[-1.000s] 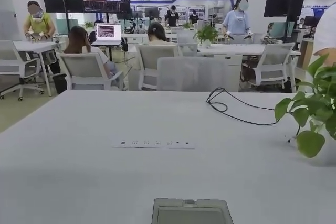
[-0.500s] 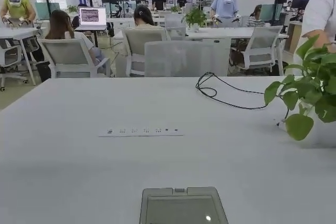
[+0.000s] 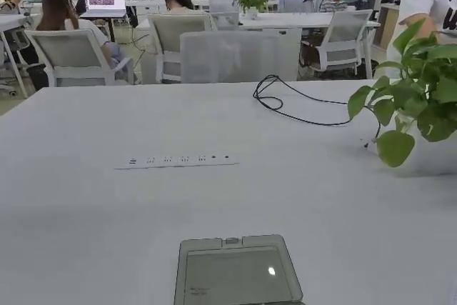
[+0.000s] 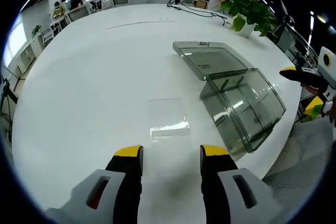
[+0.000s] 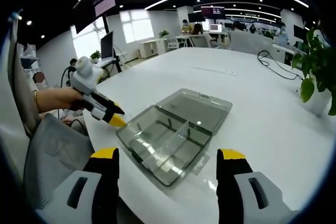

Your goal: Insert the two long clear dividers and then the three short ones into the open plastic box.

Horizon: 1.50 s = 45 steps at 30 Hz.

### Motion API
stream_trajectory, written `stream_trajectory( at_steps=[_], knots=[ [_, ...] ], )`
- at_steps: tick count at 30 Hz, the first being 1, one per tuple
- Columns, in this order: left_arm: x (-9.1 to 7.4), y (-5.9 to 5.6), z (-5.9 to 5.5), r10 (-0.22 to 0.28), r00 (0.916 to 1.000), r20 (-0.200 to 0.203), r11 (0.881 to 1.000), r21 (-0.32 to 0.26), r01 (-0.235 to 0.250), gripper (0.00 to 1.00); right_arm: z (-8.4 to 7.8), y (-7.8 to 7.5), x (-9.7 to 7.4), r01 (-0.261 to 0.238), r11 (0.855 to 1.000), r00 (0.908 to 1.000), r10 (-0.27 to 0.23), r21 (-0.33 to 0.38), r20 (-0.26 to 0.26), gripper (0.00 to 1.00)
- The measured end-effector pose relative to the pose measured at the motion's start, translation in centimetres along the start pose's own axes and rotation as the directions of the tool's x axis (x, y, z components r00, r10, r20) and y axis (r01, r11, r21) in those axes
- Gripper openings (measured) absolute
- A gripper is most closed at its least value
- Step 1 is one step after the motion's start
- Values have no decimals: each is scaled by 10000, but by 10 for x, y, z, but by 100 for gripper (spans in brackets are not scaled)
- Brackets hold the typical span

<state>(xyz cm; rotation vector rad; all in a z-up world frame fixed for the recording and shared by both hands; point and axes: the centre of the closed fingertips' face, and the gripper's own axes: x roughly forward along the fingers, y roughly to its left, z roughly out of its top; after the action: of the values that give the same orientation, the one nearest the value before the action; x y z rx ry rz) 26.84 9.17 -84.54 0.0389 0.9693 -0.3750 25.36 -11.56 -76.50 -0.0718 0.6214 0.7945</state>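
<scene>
Bench (image 4: 79,87): divider (image 4: 168,123) lay flat ahead of left gripper (image 4: 171,151); it & right gripper (image 5: 168,153) were released. Risk: flat divider could skid when pinched.

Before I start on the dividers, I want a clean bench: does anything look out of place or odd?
The open plastic box sits close to the near edge of the table, where a push might slide it off. A clear divider lies flat on the table ahead of the left gripper, easily overlooked. Nothing spilled or damaged.

Holding left tool (image 4: 170,153) in a hand (image 5: 55,98), jaws parted; holding right tool (image 5: 168,155) forward, jaws spread wide.
</scene>
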Motion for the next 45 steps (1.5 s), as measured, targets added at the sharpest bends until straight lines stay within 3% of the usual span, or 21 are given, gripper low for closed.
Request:
stream_trajectory(
  at_steps=[1,2,3,15,29,36,41,45],
  knots=[
    [0,0,-1,39,10000,-52,10000,57,-38,41,0,0,0,14,10000,10000,-14,11,8,77],
    [1,2,6,170,9995,268,9996,215,-176,40,0,0,0,15,10000,10000,-15,23,9,76],
    [0,-1,2,81,10000,16,9998,206,-82,39,0,-1,0,35,10000,10000,-35,57,10,76],
    [-1,-2,-4,705,9961,-523,9863,1531,-618,34,5,-4,2,138,9999,9998,-139,101,104,75],
    [1,-1,-4,898,9857,-1425,9895,1250,-721,32,1,-4,3,281,9995,9994,-278,131,-214,73],
    [-1,0,-4,787,9900,-1168,9950,707,-708,30,4,-3,4,333,9983,9994,-327,480,-138,73],
    [-3,0,-5,815,9914,-1025,9950,668,-748,30,9,-2,6,391,9946,9992,-393,965,2,70],
    [-7,-2,4,692,9970,-336,9970,375,-679,30,16,-1,6,410,9910,9990,-429,1278,128,66]
  ],
)
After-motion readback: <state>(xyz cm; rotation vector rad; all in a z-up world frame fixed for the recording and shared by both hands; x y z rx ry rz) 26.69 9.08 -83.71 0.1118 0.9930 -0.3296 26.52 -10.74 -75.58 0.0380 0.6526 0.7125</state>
